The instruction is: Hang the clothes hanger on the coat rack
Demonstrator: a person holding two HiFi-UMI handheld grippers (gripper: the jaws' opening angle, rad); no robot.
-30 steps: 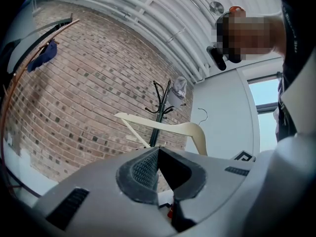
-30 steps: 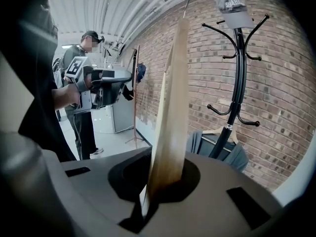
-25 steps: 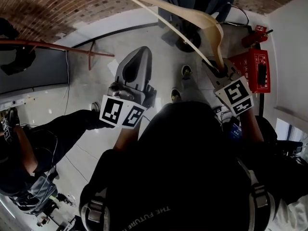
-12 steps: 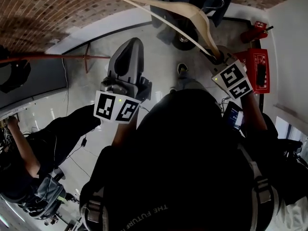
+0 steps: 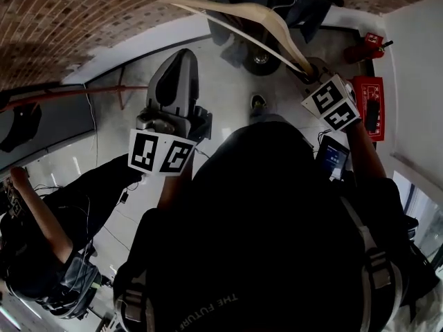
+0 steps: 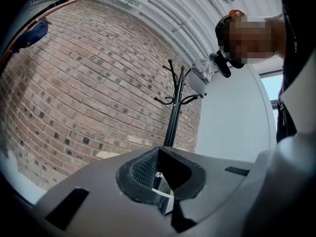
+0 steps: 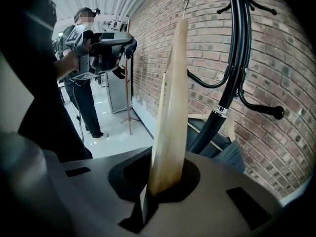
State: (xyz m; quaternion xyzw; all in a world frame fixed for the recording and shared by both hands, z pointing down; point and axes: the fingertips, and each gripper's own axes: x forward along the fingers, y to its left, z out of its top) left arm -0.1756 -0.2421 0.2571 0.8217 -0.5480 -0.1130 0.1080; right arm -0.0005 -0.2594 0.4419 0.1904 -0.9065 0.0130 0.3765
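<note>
**Camera stations**

Head view: looks steeply down over the wearer's shoulders. Left gripper view: faces the coat rack (image 6: 174,113) from well back. Right gripper view: close beside that rack. All three views share the brick wall (image 6: 74,93).

Open air lies left of the black metal coat rack (image 7: 221,110), whose curved side arms (image 7: 210,84) hang free, but the red brick wall (image 7: 289,48) stands close behind it and dark garments (image 5: 308,12) on hangers crowd its lower pole.
</note>
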